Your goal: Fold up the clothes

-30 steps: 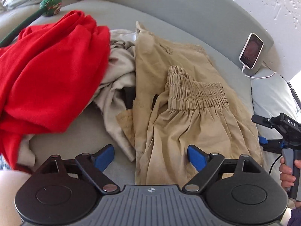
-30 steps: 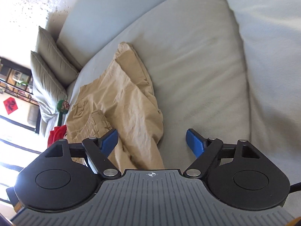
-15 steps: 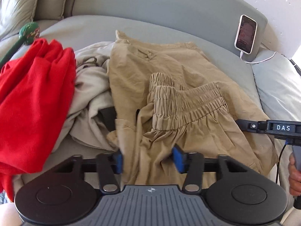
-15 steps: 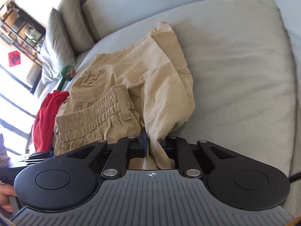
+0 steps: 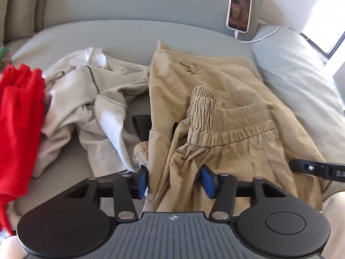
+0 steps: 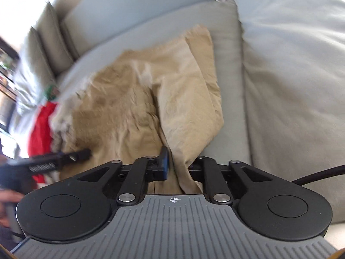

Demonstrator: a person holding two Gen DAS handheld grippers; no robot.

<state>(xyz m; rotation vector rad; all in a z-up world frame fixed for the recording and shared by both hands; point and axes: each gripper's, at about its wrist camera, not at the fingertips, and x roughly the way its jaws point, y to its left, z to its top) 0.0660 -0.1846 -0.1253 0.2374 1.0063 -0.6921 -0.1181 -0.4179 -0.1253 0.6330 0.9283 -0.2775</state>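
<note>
- tan pants (image 5: 217, 99) are lying crumpled on the grey couch seat (image 5: 107, 34), elastic waistband bunched up on top approx in the middle of the heap
- left gripper (image 5: 174, 180) sits at the near edge of the pants w/ a fold of tan cloth running between its blue pads (image 5: 208, 180). the pads look partly closed around the fold, but there's a gap on both sides, so can't tell if it's actually pinching or just loose around it
- right gripper (image 6: 179, 166) is clamped tight on another bit of the pants, cloth squeezed right between the fingers, only one blue pad showing bc the fabric covers the other
- in the right cam the pants (image 6: 151, 99) spread away from the gripper toward the couch back, pic is pretty blurry on the left side tho
- cream shirt (image 5: 90, 99) is rumpled just left of the pants, touching them near the left gripper
- red garment (image 5: 19, 125) piled at the far left, up against the cream shirt
- black strap (image 5: 141, 127) pokes out between the shirt and the pants
- phone (image 5: 239, 10) leans upright on the couch backrest, white cable (image 5: 258, 38) trailing off it onto the pale cushion (image 5: 301, 75) on the right
- the right gripper's black frame also shows at the right edge of the left cam, just beside the pants
</note>
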